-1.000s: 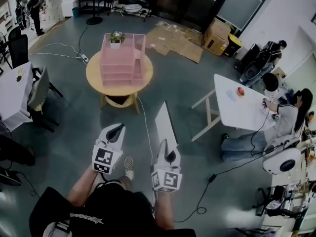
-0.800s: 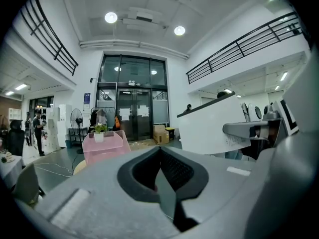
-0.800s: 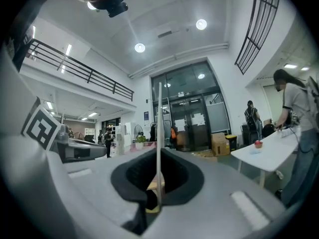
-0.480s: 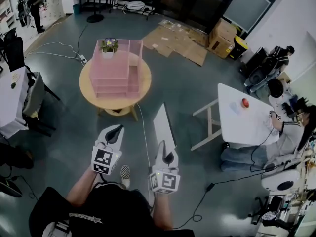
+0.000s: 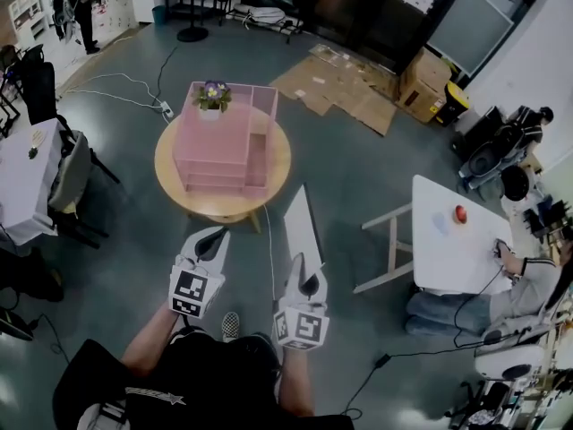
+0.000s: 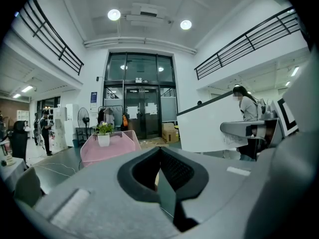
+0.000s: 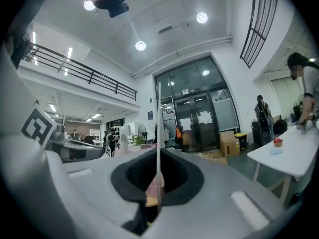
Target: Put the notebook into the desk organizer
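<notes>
Notebook [image 5: 300, 224] was clamped in the right gripper [image 5: 302, 271], jaws shut on its lower edge. It stood upright as a thin white slab tilting away from the person. In the right gripper view it showed edge-on as a thin vertical line between the pads. Left gripper [image 5: 211, 238] was closed with nothing between its jaws, held just beside the right one at about the same height.

Pink desk organizer [image 5: 222, 141] sat on a round wooden table [image 5: 220, 208] ahead of both grippers, well apart from the notebook. Small potted plant [image 5: 212, 95] stood on the organizer's top at its far left corner.

Grey floor lay between the grippers and the table. A thin cable [image 5: 269, 249] ran across it from the table's base toward the person, passing between the two grippers. Person's shoe [image 5: 232, 324] showed below, between the gripper bodies.

Off to the sides:
- White table [image 5: 443, 249] on the right, with a small red object [image 5: 460, 213] on it and seated people beside it.
- Flattened cardboard sheets [image 5: 345, 83] and a cardboard box [image 5: 423, 81] on the floor beyond the round table.
- Chair [image 5: 70, 164] and another white table [image 5: 16, 186] on the left.
- More cables on the floor at upper left.
</notes>
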Available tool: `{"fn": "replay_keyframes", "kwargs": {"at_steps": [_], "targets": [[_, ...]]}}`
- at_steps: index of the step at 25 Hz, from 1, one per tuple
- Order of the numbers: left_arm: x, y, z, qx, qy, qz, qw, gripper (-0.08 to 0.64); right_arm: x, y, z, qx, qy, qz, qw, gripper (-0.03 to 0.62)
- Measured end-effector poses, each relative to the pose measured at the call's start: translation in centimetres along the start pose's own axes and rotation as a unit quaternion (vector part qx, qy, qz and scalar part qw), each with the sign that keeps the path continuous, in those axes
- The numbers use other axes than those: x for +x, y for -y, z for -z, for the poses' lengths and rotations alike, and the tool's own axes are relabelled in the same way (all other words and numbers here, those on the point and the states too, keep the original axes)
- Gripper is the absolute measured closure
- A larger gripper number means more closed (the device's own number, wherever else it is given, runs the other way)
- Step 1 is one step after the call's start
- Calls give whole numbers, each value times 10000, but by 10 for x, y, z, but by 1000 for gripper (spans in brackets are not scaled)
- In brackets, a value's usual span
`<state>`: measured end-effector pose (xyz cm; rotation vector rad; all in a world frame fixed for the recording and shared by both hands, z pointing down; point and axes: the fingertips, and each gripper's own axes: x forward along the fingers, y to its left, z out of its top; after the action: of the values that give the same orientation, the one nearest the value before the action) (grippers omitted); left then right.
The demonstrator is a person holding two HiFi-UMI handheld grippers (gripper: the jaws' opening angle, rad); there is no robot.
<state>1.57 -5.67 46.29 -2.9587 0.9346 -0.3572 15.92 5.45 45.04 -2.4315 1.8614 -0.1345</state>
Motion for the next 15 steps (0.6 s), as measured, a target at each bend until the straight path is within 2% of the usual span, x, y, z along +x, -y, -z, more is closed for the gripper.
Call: {"fn": "replay_keyframes", "kwargs": {"at_steps": [15], "targets": [[52, -73, -6, -161, 97, -672, 9976, 549, 114, -10, 1, -34, -45, -601, 9982, 578]]}}
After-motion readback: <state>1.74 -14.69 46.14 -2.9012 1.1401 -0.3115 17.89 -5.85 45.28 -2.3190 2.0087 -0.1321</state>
